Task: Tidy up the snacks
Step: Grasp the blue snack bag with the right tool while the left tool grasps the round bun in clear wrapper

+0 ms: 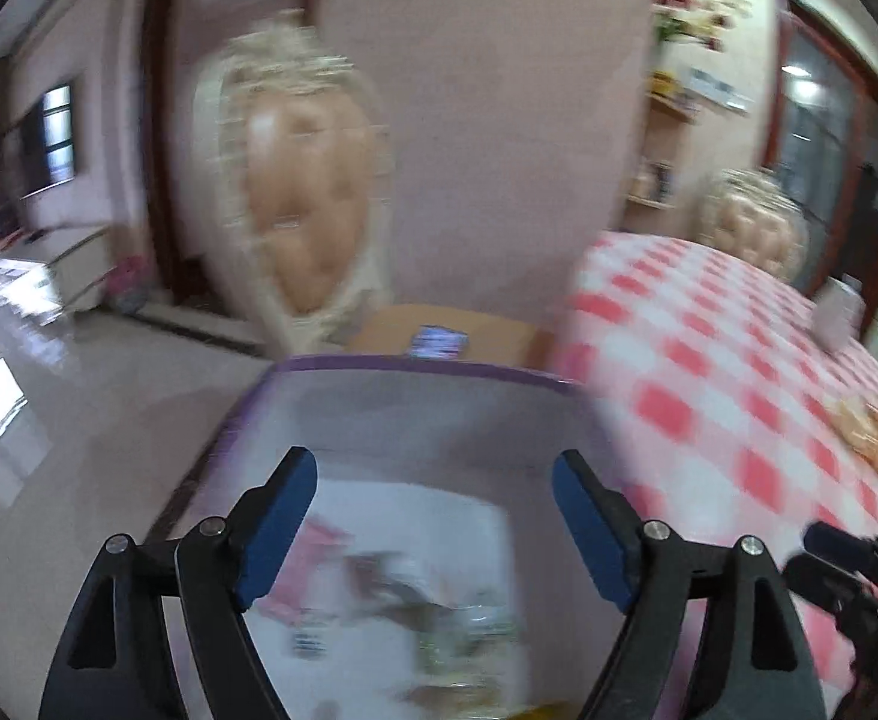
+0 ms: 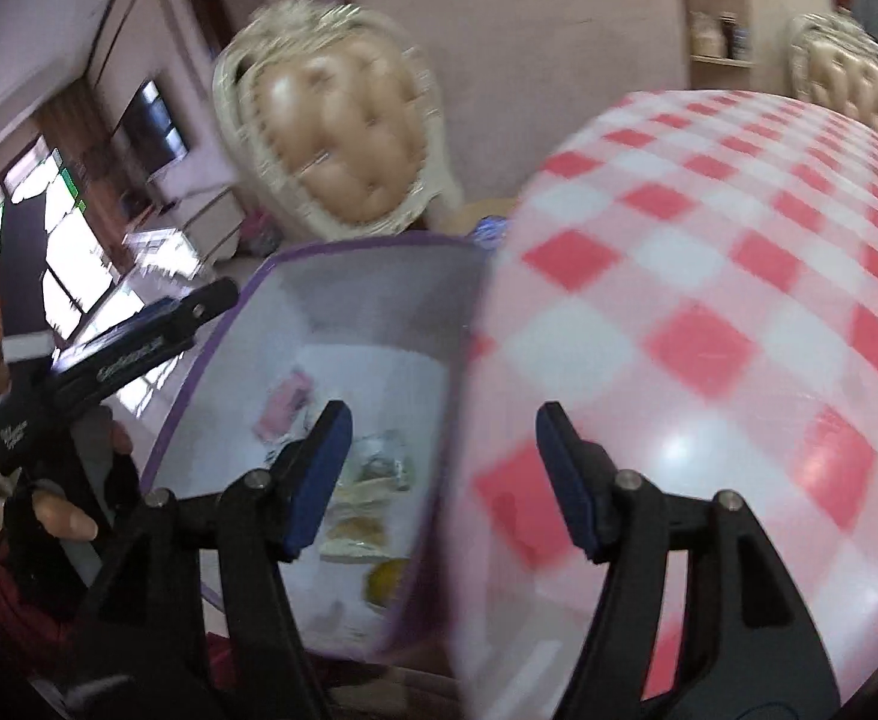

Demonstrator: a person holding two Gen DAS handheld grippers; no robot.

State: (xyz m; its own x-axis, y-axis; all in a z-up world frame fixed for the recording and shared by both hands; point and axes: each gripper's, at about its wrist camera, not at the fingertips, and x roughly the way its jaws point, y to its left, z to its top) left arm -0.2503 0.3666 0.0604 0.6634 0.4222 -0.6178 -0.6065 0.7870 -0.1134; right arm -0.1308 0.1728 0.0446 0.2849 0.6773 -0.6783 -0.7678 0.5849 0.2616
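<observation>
A white bin with a purple rim [image 1: 415, 366] stands beside the checked table, lower than its top. Blurred snack packets [image 1: 439, 618] lie on its floor. In the right wrist view the bin [image 2: 373, 247] holds a pink packet [image 2: 286, 405], pale green and white packets [image 2: 379, 468] and a yellow one [image 2: 386, 579]. My left gripper [image 1: 436, 531] hangs open over the bin, nothing between its blue pads. My right gripper [image 2: 442, 480] is open too, straddling the bin's right wall and the table's edge. A hand [image 2: 70, 519] holds the left gripper, whose fingers [image 2: 157, 315] show at the left.
The table with a red and white checked cloth [image 1: 709, 372] [image 2: 709, 300] fills the right side. More snacks [image 1: 877, 438] lie near its right edge. A padded cream chair [image 1: 301, 210] [image 2: 343, 150] stands behind the bin, a second chair [image 1: 751, 222] beyond the table. Shiny floor [image 1: 79, 420] lies to the left.
</observation>
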